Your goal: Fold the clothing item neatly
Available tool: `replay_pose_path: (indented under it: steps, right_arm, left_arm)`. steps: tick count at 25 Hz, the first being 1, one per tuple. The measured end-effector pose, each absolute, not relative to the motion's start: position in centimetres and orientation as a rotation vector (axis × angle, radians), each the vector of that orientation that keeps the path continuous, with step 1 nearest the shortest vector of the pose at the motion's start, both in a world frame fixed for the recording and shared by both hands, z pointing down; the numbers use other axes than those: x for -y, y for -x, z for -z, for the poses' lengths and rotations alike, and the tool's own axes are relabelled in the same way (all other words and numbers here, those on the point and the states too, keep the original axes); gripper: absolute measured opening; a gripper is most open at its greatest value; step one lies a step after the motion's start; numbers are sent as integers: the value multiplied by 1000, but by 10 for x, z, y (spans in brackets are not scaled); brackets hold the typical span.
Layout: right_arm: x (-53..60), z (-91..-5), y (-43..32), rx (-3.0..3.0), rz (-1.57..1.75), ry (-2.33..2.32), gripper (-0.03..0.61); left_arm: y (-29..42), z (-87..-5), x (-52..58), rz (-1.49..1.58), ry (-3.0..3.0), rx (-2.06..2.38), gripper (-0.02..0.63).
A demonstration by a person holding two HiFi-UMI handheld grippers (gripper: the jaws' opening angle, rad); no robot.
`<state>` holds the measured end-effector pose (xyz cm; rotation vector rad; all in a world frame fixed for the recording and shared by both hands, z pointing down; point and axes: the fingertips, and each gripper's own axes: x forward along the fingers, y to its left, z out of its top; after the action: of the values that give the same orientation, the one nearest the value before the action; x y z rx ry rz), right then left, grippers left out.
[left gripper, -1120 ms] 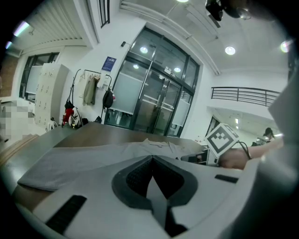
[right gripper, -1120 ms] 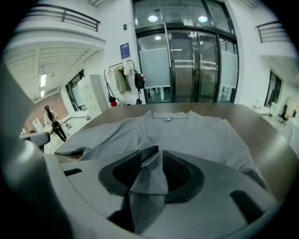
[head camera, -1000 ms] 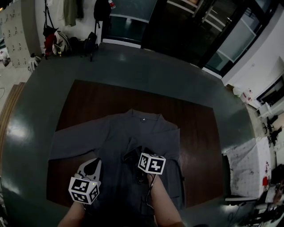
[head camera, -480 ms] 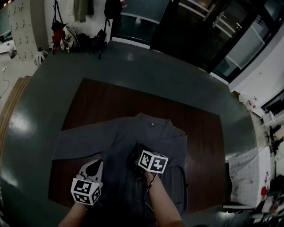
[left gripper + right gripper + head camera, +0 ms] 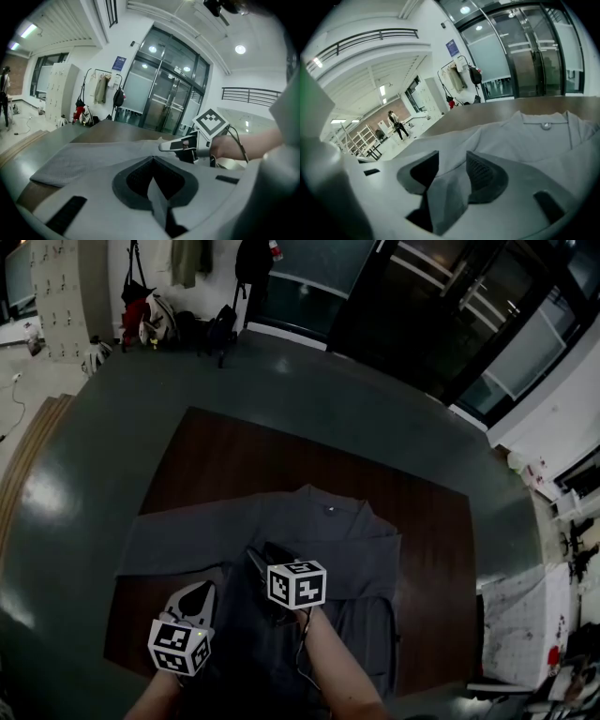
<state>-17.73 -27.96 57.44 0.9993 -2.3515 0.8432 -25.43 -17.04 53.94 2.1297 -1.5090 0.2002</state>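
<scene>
**Head view.** One grey shirt point(image 5: 319, 532), laid front-up on a brown table point(image 5: 206, 451), collar toward the far edge. The side at the picture's right appears already turned in, with a straight edge running down it. The sleeve point(image 5: 173, 532) at the picture's left lies spread out flat (not yet folded). The left gripper point(image 5: 194, 596) sits at the shirt's near left part. The right gripper point(image 5: 260, 563) is over the middle of the body.

**Left gripper view.** Jaws fully together, with a thin ridge of shirt cloth pinched where they meet. The spread sleeve runs off to the left, and the other tool shows beyond it.

**Right gripper view.** Jaws have just been opening and stand well apart. A loose fold of the shirt rises between them, but the pads do not clamp it (a let-go, by the look of it). The collar button point(image 5: 545, 125) shows ahead.

**Progress, as judged.** Early to middle:
- one side appears folded in;
- the outspread sleeve and its side are left to bring over;
- the lengthwise fold, hem toward collar, is not begun.
</scene>
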Motion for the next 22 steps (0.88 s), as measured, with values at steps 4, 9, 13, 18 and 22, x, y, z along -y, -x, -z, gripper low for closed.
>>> replay_pose_path:
  steps: [4, 9, 13, 18, 22]
  right_arm:
    - [261, -563, 168, 2393, -847, -1009, 155]
    - [229, -555, 138, 2424, -917, -1093, 155]
    - [212, -541, 98, 2457, -942, -1214, -1]
    - [197, -488, 62, 2634, -911, -1350, -12]
    - [181, -448, 30, 2705, -718, -1467, -12]
  left_arm:
    - [259, -537, 165, -191, -2138, 1519, 8]
    - [256, -535, 155, -195, -2155, 1495, 8]
    - [244, -526, 148, -204, -2179, 1482, 8]
    - [238, -506, 134, -166, -2188, 1545, 8]
    - [228, -491, 102, -188, -2186, 1625, 8]
